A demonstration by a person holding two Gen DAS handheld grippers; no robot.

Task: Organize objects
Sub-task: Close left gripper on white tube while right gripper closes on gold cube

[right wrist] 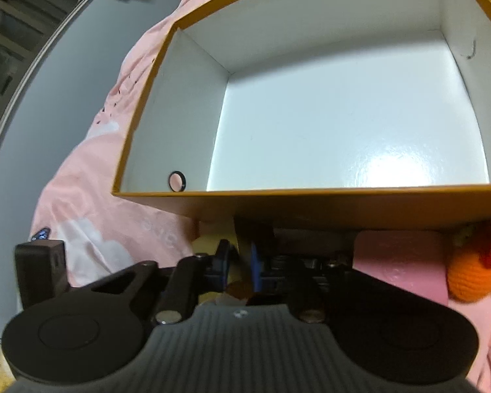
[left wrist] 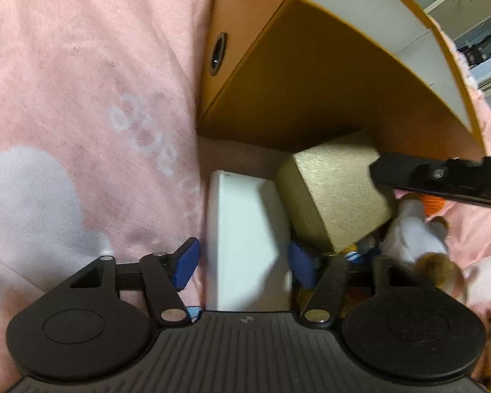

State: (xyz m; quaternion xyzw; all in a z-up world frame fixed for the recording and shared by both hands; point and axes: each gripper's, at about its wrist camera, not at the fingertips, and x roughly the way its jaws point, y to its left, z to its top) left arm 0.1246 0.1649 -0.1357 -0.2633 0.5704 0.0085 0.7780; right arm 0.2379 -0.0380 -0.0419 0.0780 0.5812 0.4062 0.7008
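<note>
The left gripper [left wrist: 242,263] straddles a white box [left wrist: 245,239] with its blue pads [left wrist: 187,263] standing on either side of it; a gap shows at the left pad, so the jaws are released rather than pressing. The white box lies on the pink blanket [left wrist: 81,98] just in front of the near wall of the orange cardboard box [left wrist: 278,91], its long axis running from the gripper toward that wall. Touching its right side, a gold box [left wrist: 334,193] sits tilted, one corner pointing toward the gripper. Right of the gold box lie soft toys, blurred, among them a white one [left wrist: 415,232]. The right gripper's black body [left wrist: 442,180] reaches in from the right edge, above the gold box.

The right wrist view shows what the left does not: the orange cardboard box [right wrist: 311,203] is open at the top, its white interior bare, with a round black-rimmed hole [right wrist: 177,181] low in its left wall. The left view shows that hole only from outside. The right gripper [right wrist: 240,263] is clenched, its blue pads nearly together just below the box's near wall; whether anything is pinched between them cannot be told. An orange crocheted toy [right wrist: 471,278] lies at the right on the blanket, close to the near wall.
</note>
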